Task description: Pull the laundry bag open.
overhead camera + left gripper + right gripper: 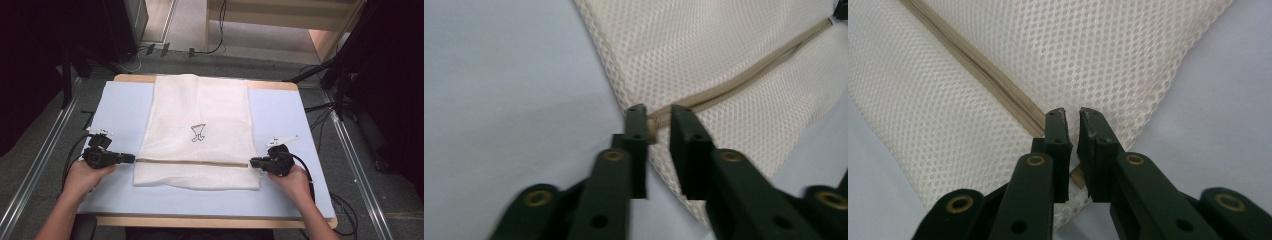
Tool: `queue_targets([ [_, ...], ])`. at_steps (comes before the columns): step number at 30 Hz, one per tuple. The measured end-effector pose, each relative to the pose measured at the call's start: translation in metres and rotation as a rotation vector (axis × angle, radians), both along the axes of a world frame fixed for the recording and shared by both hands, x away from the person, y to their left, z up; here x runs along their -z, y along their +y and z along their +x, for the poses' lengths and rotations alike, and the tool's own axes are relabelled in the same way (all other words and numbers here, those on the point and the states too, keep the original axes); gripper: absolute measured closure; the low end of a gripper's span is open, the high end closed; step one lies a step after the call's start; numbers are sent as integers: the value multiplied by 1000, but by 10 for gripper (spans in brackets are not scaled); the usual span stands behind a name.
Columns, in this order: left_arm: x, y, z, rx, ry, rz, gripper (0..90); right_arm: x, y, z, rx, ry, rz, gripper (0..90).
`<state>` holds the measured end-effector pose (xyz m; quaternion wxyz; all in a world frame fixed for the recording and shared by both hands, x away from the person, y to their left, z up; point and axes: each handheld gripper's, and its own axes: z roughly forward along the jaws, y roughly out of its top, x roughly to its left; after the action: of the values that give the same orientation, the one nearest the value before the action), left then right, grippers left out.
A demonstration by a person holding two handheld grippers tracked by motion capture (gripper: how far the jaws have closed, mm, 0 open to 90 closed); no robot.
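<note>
A white mesh bag (197, 135) lies flat on the pale blue mat (120, 110), with a small dark logo (198, 132) in its middle and a tan cord (192, 162) running across it near the front. At the cord's left end is my left gripper (131, 158). In the left gripper view its jaws (658, 112) stand apart with the cord's tip (654, 131) between them, at the mesh edge (704, 45). My right gripper (253, 162) is at the cord's right end. There its jaws (1073, 116) show a narrow gap over the mesh (1073, 50), where the cord (973, 62) ends.
The mat covers a wooden table (210, 222) whose front edge runs just before the person's forearms. Bare mat lies left and right of the bag. Cables (320, 107) and dark stands sit on the floor around the table, with metal rails (40, 165) at both sides.
</note>
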<state>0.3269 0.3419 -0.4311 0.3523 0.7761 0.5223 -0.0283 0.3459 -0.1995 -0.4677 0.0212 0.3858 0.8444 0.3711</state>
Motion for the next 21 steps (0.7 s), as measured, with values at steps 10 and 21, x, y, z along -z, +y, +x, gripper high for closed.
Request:
queue_targets([
  [10, -4, 8, 1, -56, -154, 77, 457, -8, -17, 3, 79, -112, 47, 575],
  [21, 0, 24, 5, -120, -192, 133, 383, -2, -41, 12, 204, -123, 52, 416],
])
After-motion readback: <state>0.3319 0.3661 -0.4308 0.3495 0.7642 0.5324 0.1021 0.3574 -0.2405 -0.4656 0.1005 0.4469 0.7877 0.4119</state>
